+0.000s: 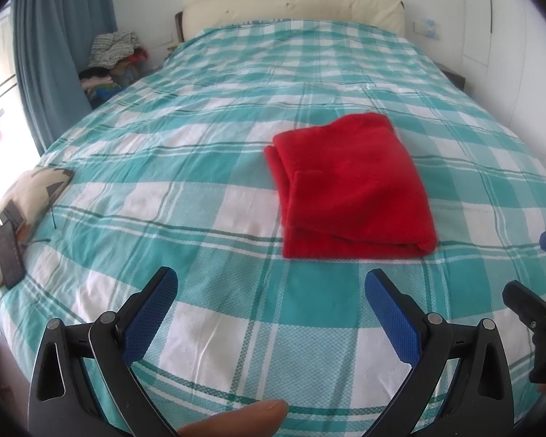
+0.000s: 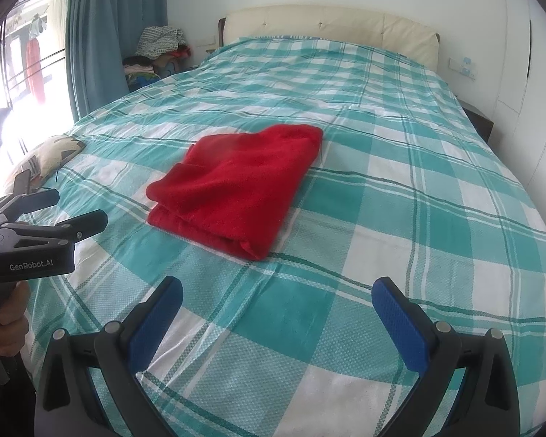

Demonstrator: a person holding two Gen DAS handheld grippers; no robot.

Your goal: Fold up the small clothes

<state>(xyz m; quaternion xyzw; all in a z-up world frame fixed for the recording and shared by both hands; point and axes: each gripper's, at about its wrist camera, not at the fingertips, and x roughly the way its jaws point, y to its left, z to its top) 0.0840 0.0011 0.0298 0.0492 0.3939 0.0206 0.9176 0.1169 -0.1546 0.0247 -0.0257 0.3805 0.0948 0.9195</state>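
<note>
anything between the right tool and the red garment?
Nothing: only bare teal-and-white checked bedspread separates the open right tool from the folded red fleece garment, clearest in the right wrist view.

The only readable text is "GenRobot.AI", printed in small pale letters on the flat black plastic body of the left gripper (image 2: 65, 215), which shows at the left edge of the right wrist view. The lettering runs along the lower side of that body, below its two black fingers. In the left wrist view no writing, number or sign can be read. The small white wall plate (image 2: 463, 66) beside the headboard carries a blue mark too blurred to read.
</note>
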